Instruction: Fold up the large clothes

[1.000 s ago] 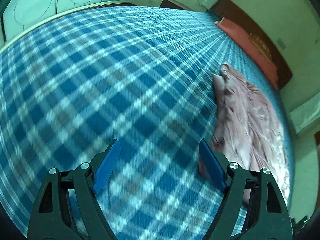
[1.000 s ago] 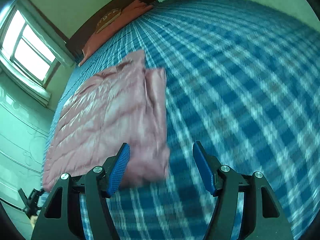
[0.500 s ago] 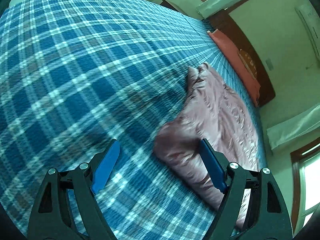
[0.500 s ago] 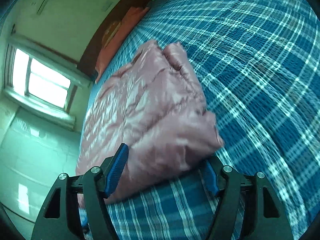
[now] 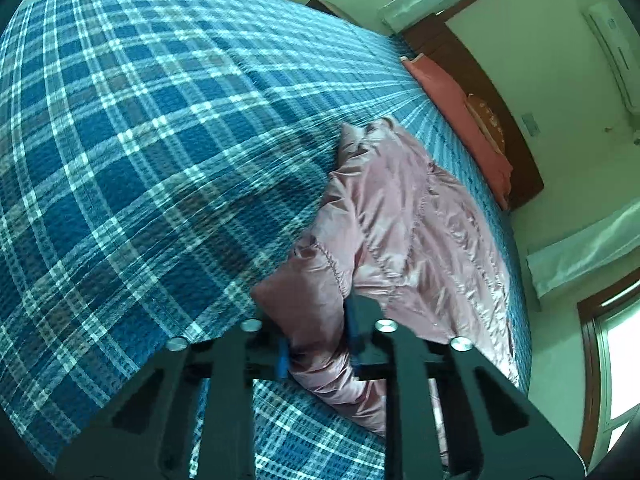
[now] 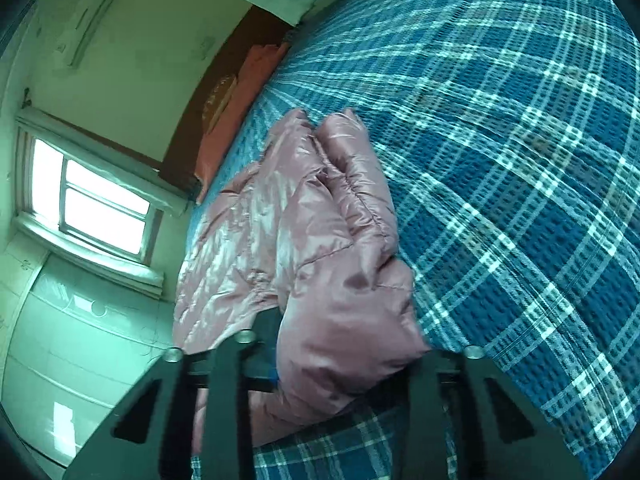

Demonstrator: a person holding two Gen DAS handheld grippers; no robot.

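Observation:
A shiny pink padded jacket (image 5: 412,232) lies on a bed with a blue plaid cover (image 5: 140,160). My left gripper (image 5: 318,344) is shut on the jacket's near corner, which bunches up between the blue pads. In the right wrist view the jacket (image 6: 280,216) lies at centre left on the plaid cover (image 6: 520,160). My right gripper (image 6: 344,364) is shut on a thick bunch of the jacket's near edge, and the fabric hides its pads. The folded edge runs away from both grippers toward the headboard.
A salmon pillow (image 5: 460,120) and a dark wooden headboard (image 5: 500,112) lie at the far end of the bed. A window (image 6: 92,208) and pale cabinets (image 6: 72,344) stand beside the bed. Curtains (image 5: 580,252) hang at the wall.
Both grippers moved in onto the jacket's near edge and went from wide open to shut on it. The fabric now bunches up at the jaws.

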